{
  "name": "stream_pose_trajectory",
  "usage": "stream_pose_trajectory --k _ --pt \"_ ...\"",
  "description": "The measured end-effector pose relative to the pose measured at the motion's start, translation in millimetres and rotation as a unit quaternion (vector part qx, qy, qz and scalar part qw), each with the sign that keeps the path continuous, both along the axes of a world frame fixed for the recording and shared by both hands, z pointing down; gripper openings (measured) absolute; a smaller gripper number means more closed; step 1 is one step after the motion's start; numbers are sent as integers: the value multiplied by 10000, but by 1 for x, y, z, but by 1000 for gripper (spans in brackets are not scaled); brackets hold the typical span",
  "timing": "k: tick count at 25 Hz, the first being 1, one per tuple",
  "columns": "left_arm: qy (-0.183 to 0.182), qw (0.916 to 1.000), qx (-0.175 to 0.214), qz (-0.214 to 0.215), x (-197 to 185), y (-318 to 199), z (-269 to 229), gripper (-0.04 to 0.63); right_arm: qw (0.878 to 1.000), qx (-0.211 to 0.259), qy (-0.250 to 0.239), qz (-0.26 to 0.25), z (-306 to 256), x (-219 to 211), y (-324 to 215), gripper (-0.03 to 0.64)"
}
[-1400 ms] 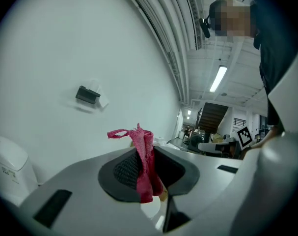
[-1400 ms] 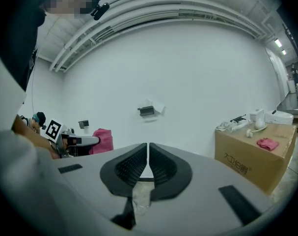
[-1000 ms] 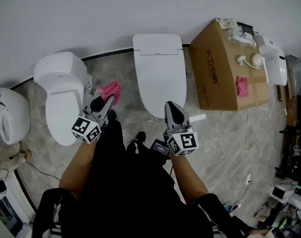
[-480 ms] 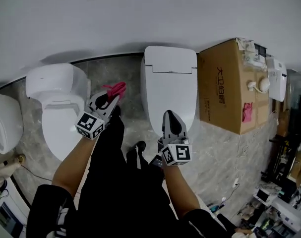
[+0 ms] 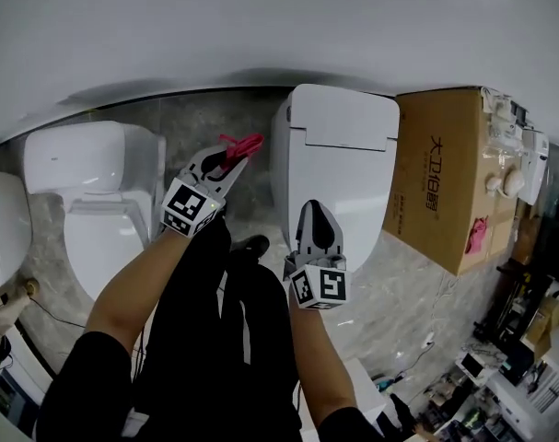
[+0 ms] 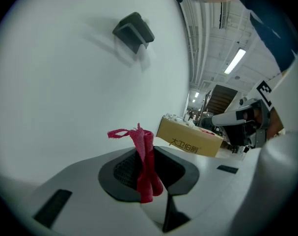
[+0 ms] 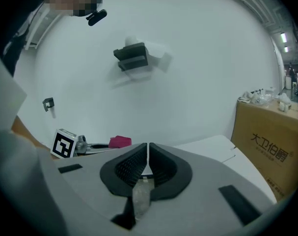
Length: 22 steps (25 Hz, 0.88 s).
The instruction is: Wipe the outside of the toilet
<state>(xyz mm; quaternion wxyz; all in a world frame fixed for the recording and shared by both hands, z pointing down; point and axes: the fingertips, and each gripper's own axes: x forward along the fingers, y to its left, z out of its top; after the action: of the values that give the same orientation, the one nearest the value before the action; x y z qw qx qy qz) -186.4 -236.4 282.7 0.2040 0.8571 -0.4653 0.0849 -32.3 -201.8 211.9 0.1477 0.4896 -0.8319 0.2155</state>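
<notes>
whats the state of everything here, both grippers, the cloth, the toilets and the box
left gripper: shut on pink cloth
pink cloth: bunched, pinched in the left gripper
right gripper: shut, empty
middle toilet: lid down
left toilet: lid down
cardboard box: closed

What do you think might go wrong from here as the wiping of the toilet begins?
1. The left claw pinches the pink cloth as a narrow, bunched strip, so its hard tips may scrape the toilet rather than the cloth wiping it.
2. The cardboard box stands close beside the toilet, so that flank looks awkward to reach and may get skipped.
</notes>
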Motion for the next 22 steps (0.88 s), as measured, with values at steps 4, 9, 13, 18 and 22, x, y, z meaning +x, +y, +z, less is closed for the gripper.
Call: stream_pose_trajectory --k 4,9,13,18,22 --pt "-127 9997 -191 -41 -2 -35 54 86 9998 -169 -72 99 45 -3 -17 38" --pt "-371 9984 -418 122 4 -89 121 87 9993 -59 -350 129 99 -17 -49 38" --pt "-644 9947 -745 312 19 -118 181 87 9989 -47 -466 71 134 -24 -64 38" --pt "-795 9890 -1181 404 37 -145 244 86 9989 -175 -435 52 162 -12 -69 38" --pt "-1060 9829 -1284 787 55 -148 271 87 9990 -196 -376 105 170 1 -74 38"
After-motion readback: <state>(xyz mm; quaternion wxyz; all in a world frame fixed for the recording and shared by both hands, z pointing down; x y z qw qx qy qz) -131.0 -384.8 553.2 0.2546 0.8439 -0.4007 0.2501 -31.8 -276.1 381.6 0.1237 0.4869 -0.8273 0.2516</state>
